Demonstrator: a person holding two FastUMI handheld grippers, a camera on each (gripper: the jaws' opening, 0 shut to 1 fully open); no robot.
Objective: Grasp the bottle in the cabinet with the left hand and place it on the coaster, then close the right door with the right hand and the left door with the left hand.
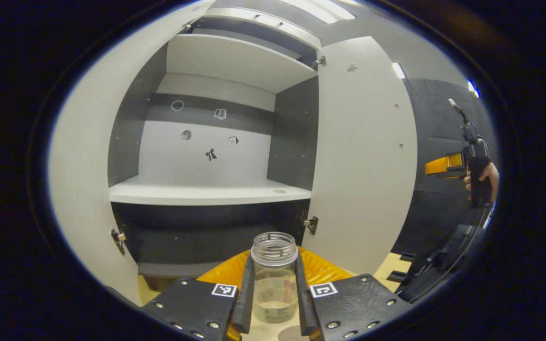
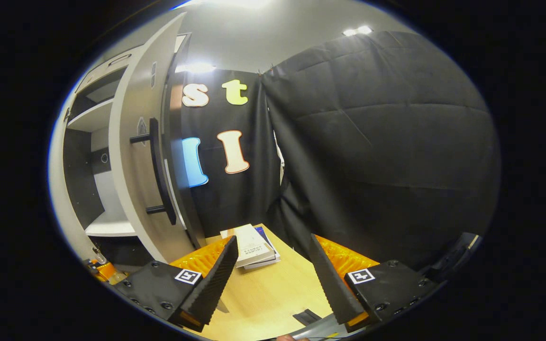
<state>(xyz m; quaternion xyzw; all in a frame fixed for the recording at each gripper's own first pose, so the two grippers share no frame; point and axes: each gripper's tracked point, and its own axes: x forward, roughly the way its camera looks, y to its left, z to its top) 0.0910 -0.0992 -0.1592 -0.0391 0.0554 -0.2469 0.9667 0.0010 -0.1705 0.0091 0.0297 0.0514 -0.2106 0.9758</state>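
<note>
A clear, lidless bottle (image 1: 273,284) stands upright between the fingers of my left gripper (image 1: 274,261), which is shut on it low in front of the open cabinet (image 1: 206,194). A dark round edge, perhaps the coaster (image 1: 294,334), shows just below the bottle. The white right door (image 1: 363,156) and left door (image 1: 81,180) both stand open. In the right gripper view, my right gripper (image 2: 273,241) is open over the wooden table (image 2: 273,293) with nothing between its fingers. The right door's outer face (image 2: 133,189) with its dark bar handle (image 2: 157,170) is off to its left.
The cabinet's middle shelf (image 1: 206,192) is bare, with small stickers on the back wall. A stack of books (image 2: 251,246) lies on the table near the door. A hand (image 1: 484,176) holds the right gripper (image 1: 443,166) far right in the left gripper view.
</note>
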